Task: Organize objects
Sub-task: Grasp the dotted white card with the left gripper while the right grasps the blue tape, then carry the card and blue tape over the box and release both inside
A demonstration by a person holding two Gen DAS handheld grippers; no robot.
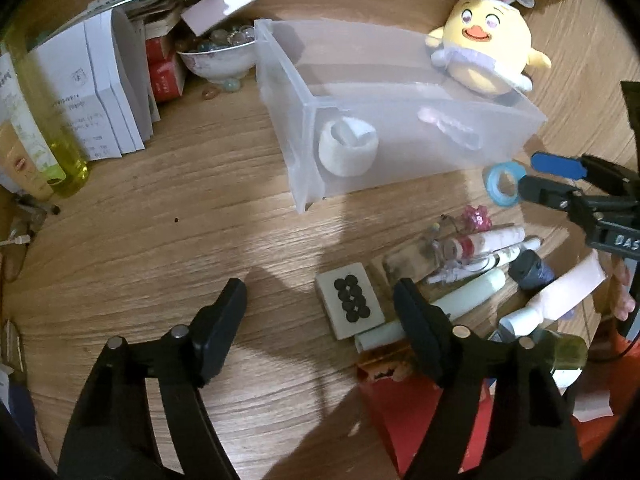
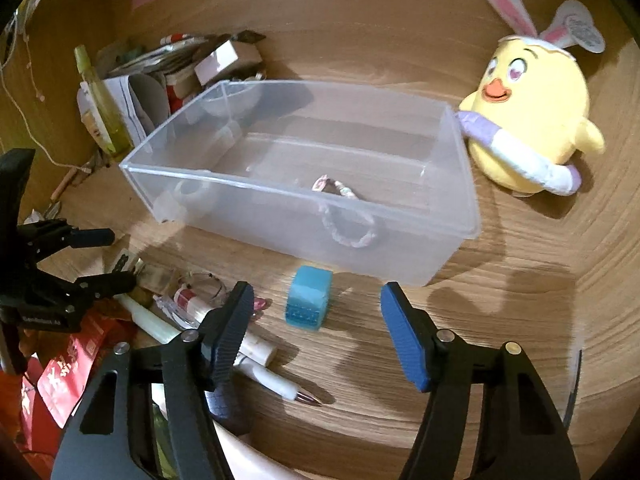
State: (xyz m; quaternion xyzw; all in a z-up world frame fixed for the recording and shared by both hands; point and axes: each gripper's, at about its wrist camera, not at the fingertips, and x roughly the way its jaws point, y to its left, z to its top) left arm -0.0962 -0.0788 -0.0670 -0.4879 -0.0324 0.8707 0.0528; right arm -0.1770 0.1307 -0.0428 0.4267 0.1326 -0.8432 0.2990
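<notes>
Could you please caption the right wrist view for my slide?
Open right gripper above blue tape roll, before clear bin.

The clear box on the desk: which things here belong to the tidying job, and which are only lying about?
Part of the job:
- clear box, with a white tape roll and braided loop inside
- blue tape roll, before the open right tongs
- pile of tubes and pens
- domino tile

Lying about:
- yellow chick plush
- bowl of marbles
- papers
- yellow bottle
</notes>
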